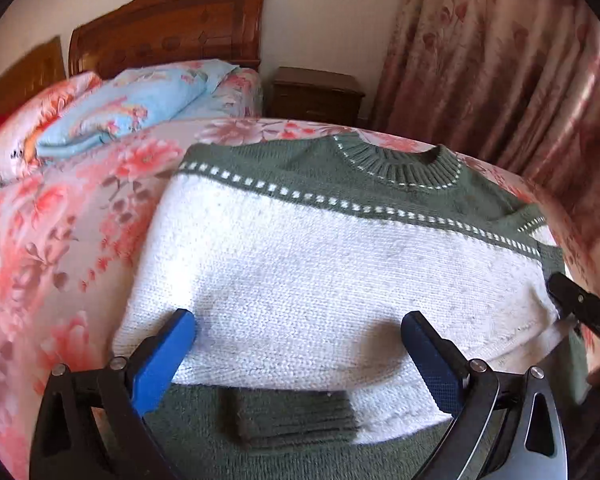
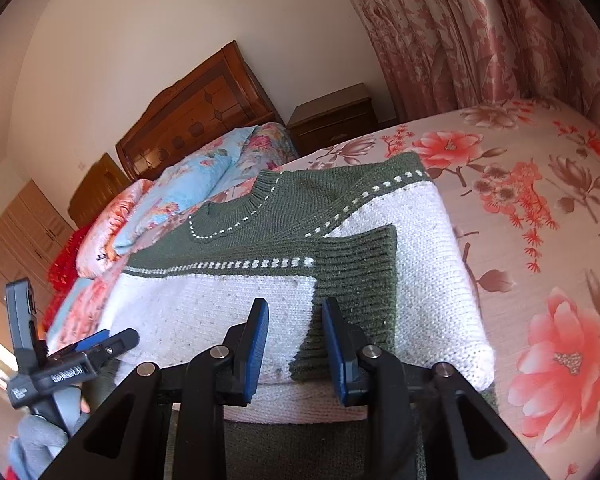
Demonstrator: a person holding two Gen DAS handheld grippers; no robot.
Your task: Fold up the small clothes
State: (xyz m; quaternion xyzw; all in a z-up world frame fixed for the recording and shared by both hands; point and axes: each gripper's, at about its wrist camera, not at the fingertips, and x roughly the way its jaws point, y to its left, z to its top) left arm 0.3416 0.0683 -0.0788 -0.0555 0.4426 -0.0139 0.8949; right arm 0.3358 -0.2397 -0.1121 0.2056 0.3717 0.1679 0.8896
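Observation:
A small knitted sweater [image 1: 320, 264], white with a green yoke, ribbed collar and green hem, lies flat on the floral bed sheet [image 1: 60, 240]. Its sleeves are folded in over the body; a green ribbed cuff [image 2: 356, 280] lies on the white front. My left gripper [image 1: 300, 340] is open wide, its blue pads hovering above the sweater's lower part. My right gripper [image 2: 296, 340] is partly open, with its jaws just above the folded sleeve near the cuff, holding nothing. The right gripper's tip also shows at the right edge of the left wrist view [image 1: 572, 300].
The bed has a wooden headboard [image 1: 172, 28], a folded blue floral quilt [image 1: 112, 116] and pillows at its head. A dark nightstand [image 1: 316, 96] and pink floral curtains [image 1: 500, 60] stand behind. The left gripper's body [image 2: 60, 368] shows at left in the right wrist view.

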